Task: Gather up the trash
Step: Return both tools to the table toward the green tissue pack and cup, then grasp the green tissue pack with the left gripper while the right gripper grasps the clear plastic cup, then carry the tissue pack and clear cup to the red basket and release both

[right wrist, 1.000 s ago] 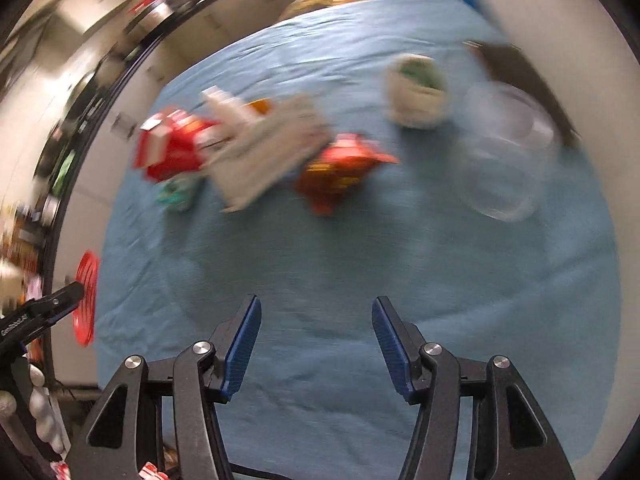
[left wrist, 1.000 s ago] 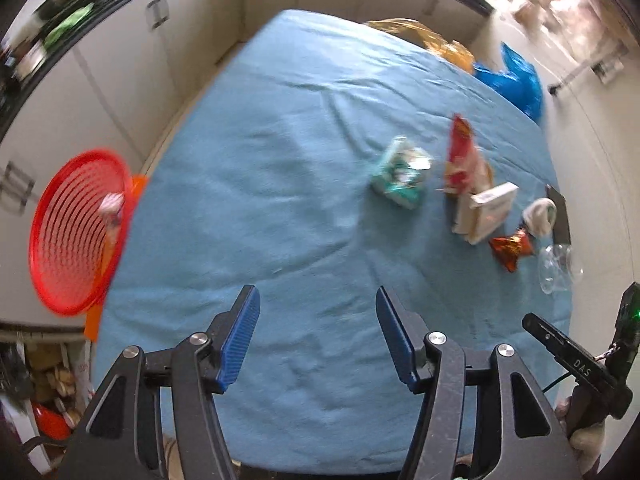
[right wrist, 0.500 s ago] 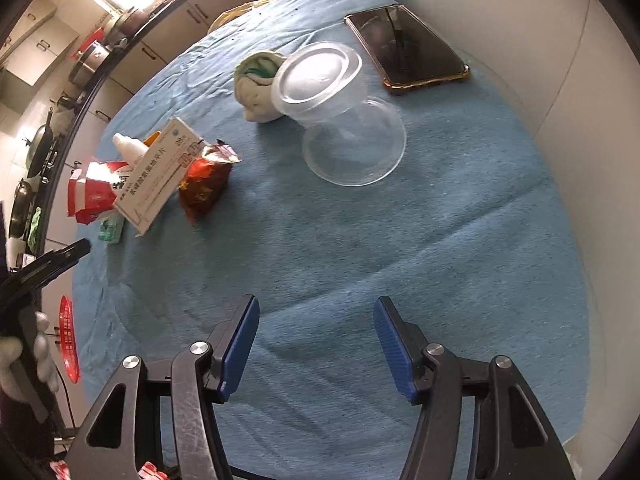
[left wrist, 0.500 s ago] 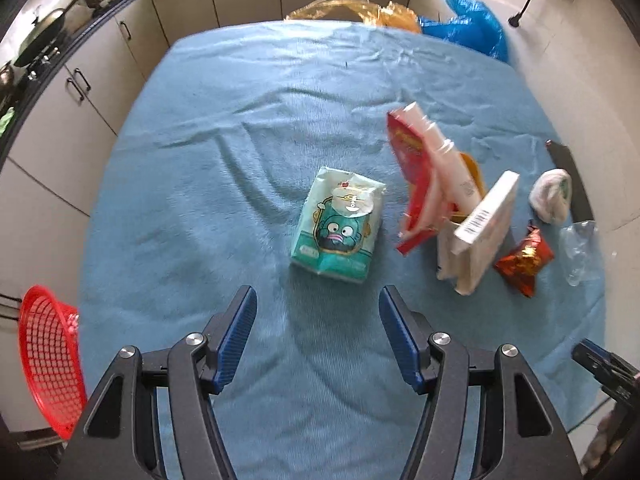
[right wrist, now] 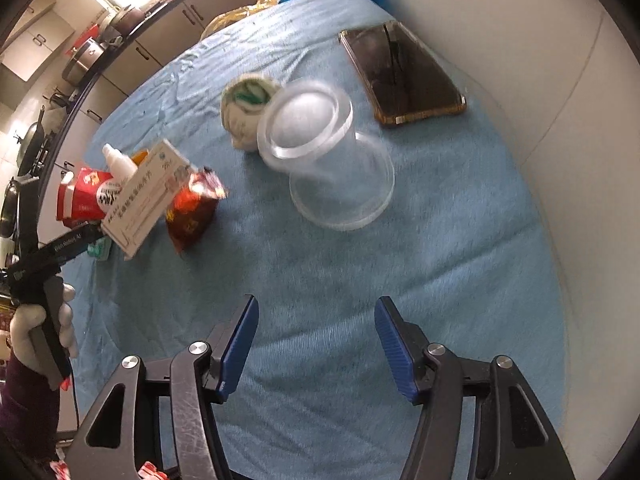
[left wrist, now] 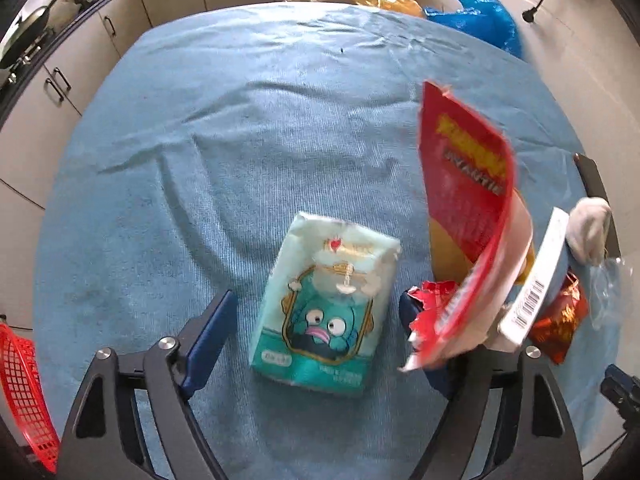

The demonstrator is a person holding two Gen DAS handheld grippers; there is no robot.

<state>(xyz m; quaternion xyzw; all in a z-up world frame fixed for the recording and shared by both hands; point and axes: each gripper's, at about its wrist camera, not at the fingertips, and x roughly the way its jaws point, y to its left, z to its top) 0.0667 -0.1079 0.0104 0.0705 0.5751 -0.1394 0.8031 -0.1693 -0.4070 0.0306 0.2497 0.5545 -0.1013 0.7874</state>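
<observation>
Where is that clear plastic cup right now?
In the right wrist view the clear plastic cup lies on its side on the blue cloth, ahead of the right gripper, between the crumpled white wad and the phone.

**What lies on the blue-covered counter**

The counter (left wrist: 248, 128) in front of me is draped in a wrinkled blue cloth. Near my edge lies a teal tissue pack (left wrist: 326, 312) with a cartoon face, flat on the cloth. Just beside it a tall red snack bag (left wrist: 468, 200) leans up, with a white box (left wrist: 538, 292) bearing a barcode propped against it and a small white bottle (right wrist: 118, 160) behind. A crumpled red-and-gold wrapper (right wrist: 192, 212) touches the box. Further along sit a balled-up white wad (right wrist: 244, 116), a clear plastic tub (right wrist: 340, 188) with its lid tilted against it, and a dark phone (right wrist: 404, 76) lying flat near the wall.
</observation>
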